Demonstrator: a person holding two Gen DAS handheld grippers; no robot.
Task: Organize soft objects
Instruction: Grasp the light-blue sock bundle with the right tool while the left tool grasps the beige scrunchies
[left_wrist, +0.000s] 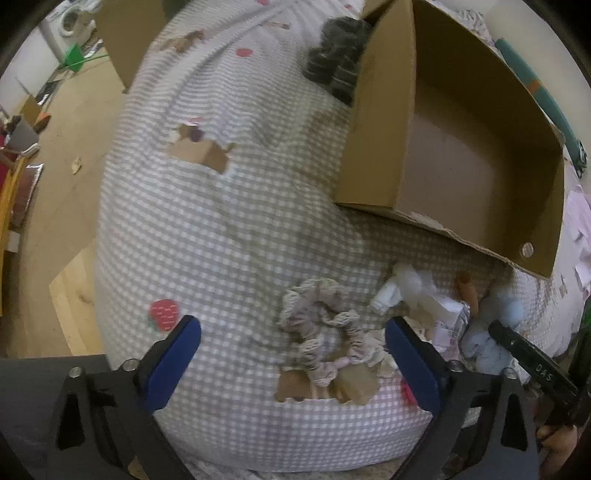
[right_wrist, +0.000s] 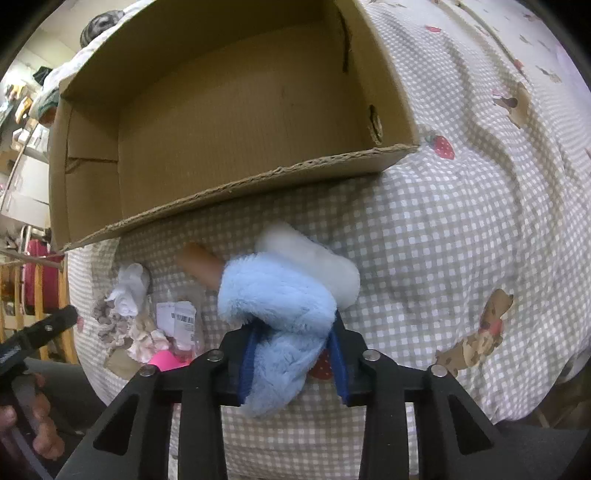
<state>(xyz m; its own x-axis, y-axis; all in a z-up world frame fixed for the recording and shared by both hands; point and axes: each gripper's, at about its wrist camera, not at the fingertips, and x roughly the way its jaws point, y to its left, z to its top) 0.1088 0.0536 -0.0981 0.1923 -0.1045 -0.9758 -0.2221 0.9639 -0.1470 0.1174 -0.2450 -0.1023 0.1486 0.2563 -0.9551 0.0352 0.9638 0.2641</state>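
1. My right gripper (right_wrist: 291, 354) has its blue fingers (right_wrist: 246, 363) clamped on a fluffy blue plush (right_wrist: 277, 314), which bulges out past the tips and trails down between them
2. A white plush piece (right_wrist: 314, 266) lies touching the far side of the blue plush, and a tan rod-shaped piece (right_wrist: 201, 260) pokes out beside it on the left
3. All of this sits on the bed, on a grey-and-white checked bedspread (right_wrist: 424, 240) printed with strawberries and little dogs
4. My left gripper (left_wrist: 293, 363) hangs with its fingers (left_wrist: 171, 363) wide apart and nothing between the pads, just above the bedspread (left_wrist: 221, 240)
5. A pale crinkled scrunchie (left_wrist: 321, 332) lies on the bedspread between and just beyond my left fingers
6. To the right of the scrunchie sits a small heap: a white rolled sock (right_wrist: 129, 290), a clear packet with a barcode label (right_wrist: 181, 317) and something bright pink (right_wrist: 164, 360) at its near edge
7. A cardboard box (right_wrist: 236, 173) rests on the bed just beyond the heap and the plush, its opening facing me
8. A dark grey knitted item (left_wrist: 336, 55) lies behind the box (left_wrist: 376, 147) on its left
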